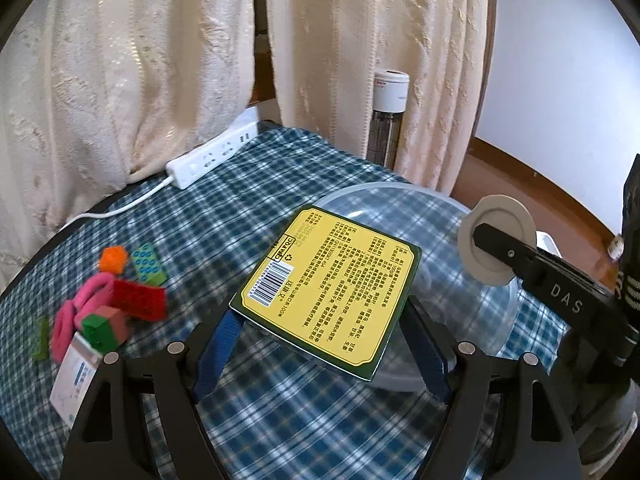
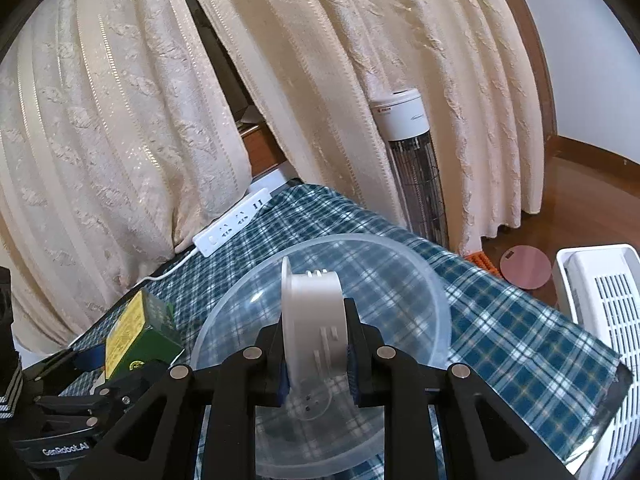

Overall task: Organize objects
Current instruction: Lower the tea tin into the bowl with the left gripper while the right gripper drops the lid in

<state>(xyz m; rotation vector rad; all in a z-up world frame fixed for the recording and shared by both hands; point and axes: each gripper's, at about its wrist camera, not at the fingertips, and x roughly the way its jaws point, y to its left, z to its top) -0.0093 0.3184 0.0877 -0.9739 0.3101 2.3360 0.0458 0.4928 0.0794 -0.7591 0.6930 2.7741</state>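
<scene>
Cream curtains hung behind the plaid-covered table (image 1: 248, 216), where the clear bowl (image 2: 432, 280) served as landmark. Over its near rim the left gripper (image 1: 320, 344) clamped the green-and-yellow box (image 1: 332, 288); above its middle the right gripper (image 2: 316, 344) pinched a white spool (image 2: 308, 308). Probably best: lower each inside before letting go.

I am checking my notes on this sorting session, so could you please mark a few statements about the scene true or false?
1. The left gripper holds a yellow and green box. True.
2. The right gripper is empty. False: its jaws are shut on a white spool.
3. The clear bowl holds toy blocks. False: the red block and the others lie on the plaid cloth.
4. A white power strip lies by the curtain. True.
</scene>
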